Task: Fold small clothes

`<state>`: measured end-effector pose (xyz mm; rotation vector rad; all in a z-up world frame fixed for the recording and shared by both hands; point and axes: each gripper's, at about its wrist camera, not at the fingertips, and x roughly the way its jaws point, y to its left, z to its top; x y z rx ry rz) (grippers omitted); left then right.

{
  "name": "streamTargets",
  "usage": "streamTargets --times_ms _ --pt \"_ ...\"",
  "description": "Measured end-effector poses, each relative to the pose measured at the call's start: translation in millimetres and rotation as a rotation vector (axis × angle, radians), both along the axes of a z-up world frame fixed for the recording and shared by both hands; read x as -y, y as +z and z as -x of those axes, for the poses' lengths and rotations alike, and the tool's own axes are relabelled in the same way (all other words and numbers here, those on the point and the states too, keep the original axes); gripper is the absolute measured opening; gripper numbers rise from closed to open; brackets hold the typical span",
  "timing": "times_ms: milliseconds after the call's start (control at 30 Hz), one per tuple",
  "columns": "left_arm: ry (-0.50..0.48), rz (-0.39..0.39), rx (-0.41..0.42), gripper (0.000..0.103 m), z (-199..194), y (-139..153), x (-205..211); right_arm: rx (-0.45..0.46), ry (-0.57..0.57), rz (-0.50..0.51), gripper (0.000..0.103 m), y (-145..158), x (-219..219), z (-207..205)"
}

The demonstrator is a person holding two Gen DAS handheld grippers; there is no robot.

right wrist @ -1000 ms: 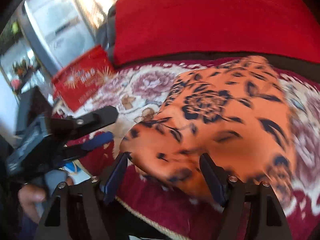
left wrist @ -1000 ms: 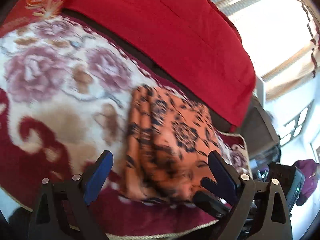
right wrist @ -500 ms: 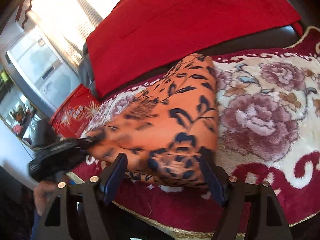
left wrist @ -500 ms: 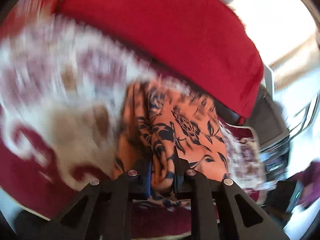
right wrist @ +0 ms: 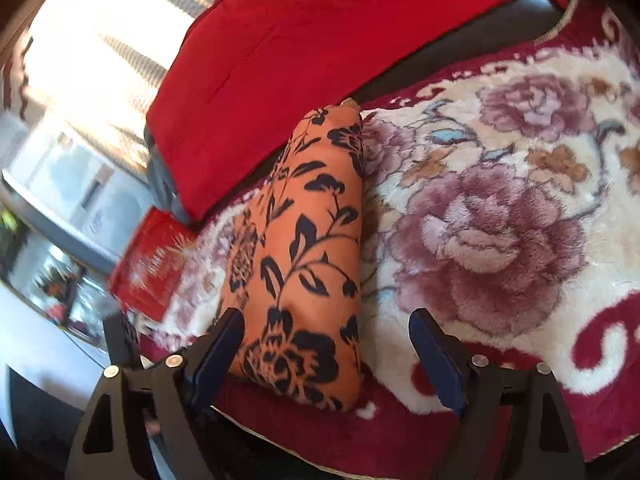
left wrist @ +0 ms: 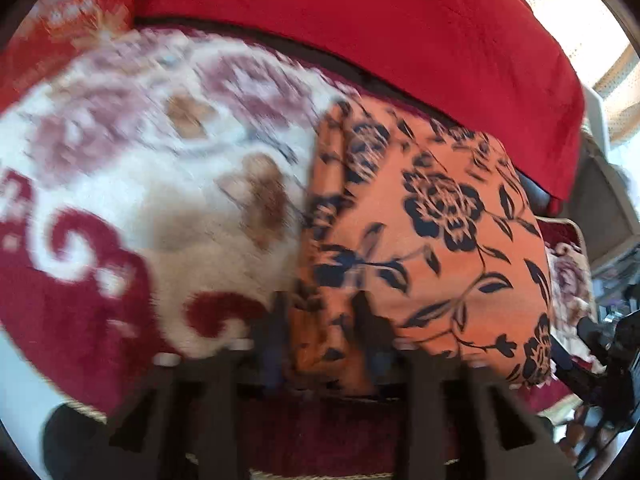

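Note:
An orange cloth with a dark blue flower print [left wrist: 432, 232] lies folded on a plush flowered blanket [left wrist: 168, 184]. My left gripper [left wrist: 320, 320] is shut on the near left edge of the orange cloth, with a fold of fabric pinched between its fingers. In the right wrist view the orange cloth [right wrist: 304, 248] lies as a narrow folded bundle. My right gripper [right wrist: 328, 344] is open, its left finger beside the bundle's near end and its right finger over the blanket [right wrist: 500, 220]. It holds nothing.
A red cushion [left wrist: 380, 28] runs along the back of the blanket and shows in the right wrist view [right wrist: 304, 48]. A red printed packet [right wrist: 152, 264] lies at the blanket's far left edge. The blanket's front edge drops off just below both grippers.
My left gripper closed on the cloth's near edge and still holds it, now shifted left. My right gripper stayed open and swung right, so the cloth now shows as a narrow bundle.

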<state>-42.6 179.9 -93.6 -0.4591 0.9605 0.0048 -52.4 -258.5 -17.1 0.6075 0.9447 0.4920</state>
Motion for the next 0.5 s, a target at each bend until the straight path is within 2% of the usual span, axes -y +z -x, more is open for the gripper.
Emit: streamTargets --times_ms 133,233,333,400,433,467,500 --pt "0.028 -0.086 0.152 0.062 17.0 43.1 -0.3 -0.049 0.008 -0.071 0.087 -5.3 8.3 -22.3" --pt "-0.061 -0.101 0.232 0.064 7.2 58.2 21.7 -0.080 0.044 -0.109 0.087 -9.4 5.7 -42.8" --pt "-0.148 -0.128 0.227 0.064 -19.6 47.5 46.9 -0.133 0.075 -0.167 0.087 -17.5 -1.0 -70.5" --pt "-0.169 -0.140 0.165 0.064 -36.8 26.9 55.9 -0.189 0.087 -0.189 0.087 -27.7 -9.1 -89.8" --pt "-0.175 -0.138 0.115 0.064 -44.4 14.1 57.3 -0.220 0.114 -0.198 0.080 -33.4 -15.8 -97.6" --pt "-0.173 -0.137 0.091 0.064 -49.8 5.5 58.9 -0.238 0.135 -0.180 0.042 -34.6 -24.2 -102.4" --pt "-0.167 -0.132 0.091 0.065 -51.2 -2.0 56.9 -0.219 0.138 -0.116 0.040 -26.4 -31.4 -102.3"
